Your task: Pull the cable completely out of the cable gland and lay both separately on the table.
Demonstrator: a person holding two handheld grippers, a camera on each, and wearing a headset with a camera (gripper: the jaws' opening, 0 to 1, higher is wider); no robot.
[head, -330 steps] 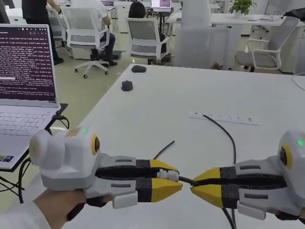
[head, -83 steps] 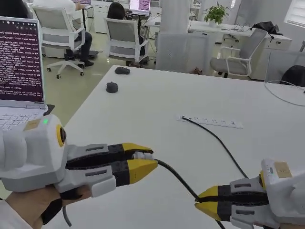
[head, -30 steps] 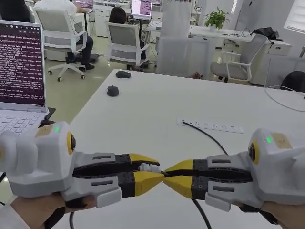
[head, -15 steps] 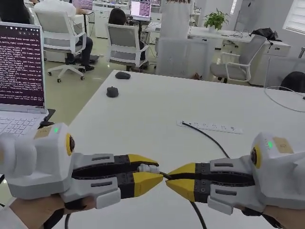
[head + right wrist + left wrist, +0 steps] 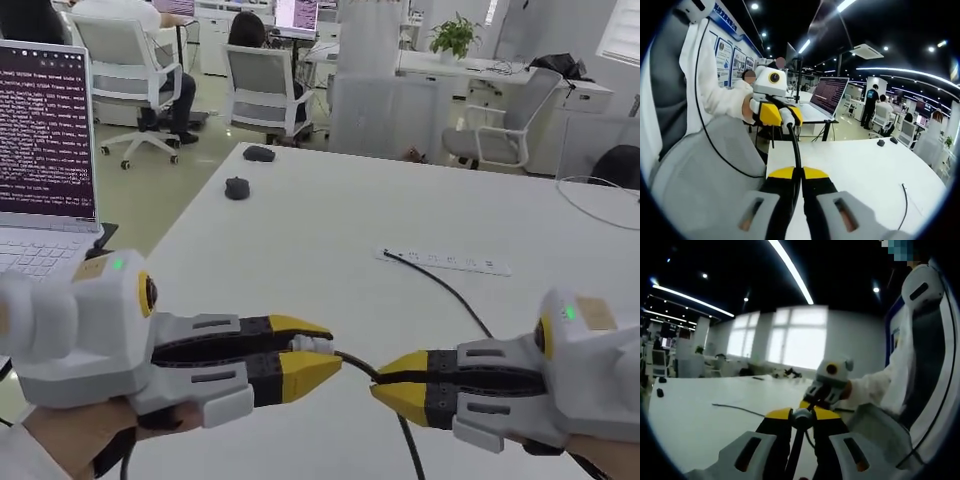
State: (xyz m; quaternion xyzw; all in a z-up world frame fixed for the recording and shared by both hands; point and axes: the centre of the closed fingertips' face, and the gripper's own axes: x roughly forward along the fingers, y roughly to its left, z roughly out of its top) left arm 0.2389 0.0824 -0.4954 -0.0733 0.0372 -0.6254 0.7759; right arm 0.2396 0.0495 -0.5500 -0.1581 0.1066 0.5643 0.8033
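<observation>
In the head view my left gripper (image 5: 335,348) is shut on a small white cable gland (image 5: 312,346). A black cable (image 5: 357,362) leaves the gland and runs right into my right gripper (image 5: 377,386), which is shut on it a short gap away. Past that grip the cable drops toward the table's near edge. The left gripper view shows the gland (image 5: 801,414) end-on between the yellow jaws, with the right gripper (image 5: 816,397) facing it. In the right gripper view the cable (image 5: 795,145) stretches from the shut jaws to the left gripper (image 5: 782,115).
Both grippers hover over a white table (image 5: 300,240). A white power strip (image 5: 447,263) with its own black lead lies mid-table. Two mice (image 5: 237,188) sit at the far left corner. An open laptop (image 5: 45,150) stands left of the table edge. Office chairs stand beyond.
My right gripper has slid right and slightly down, away from the left one, so more black cable now shows between gland and jaws. The left gripper has held its place.
</observation>
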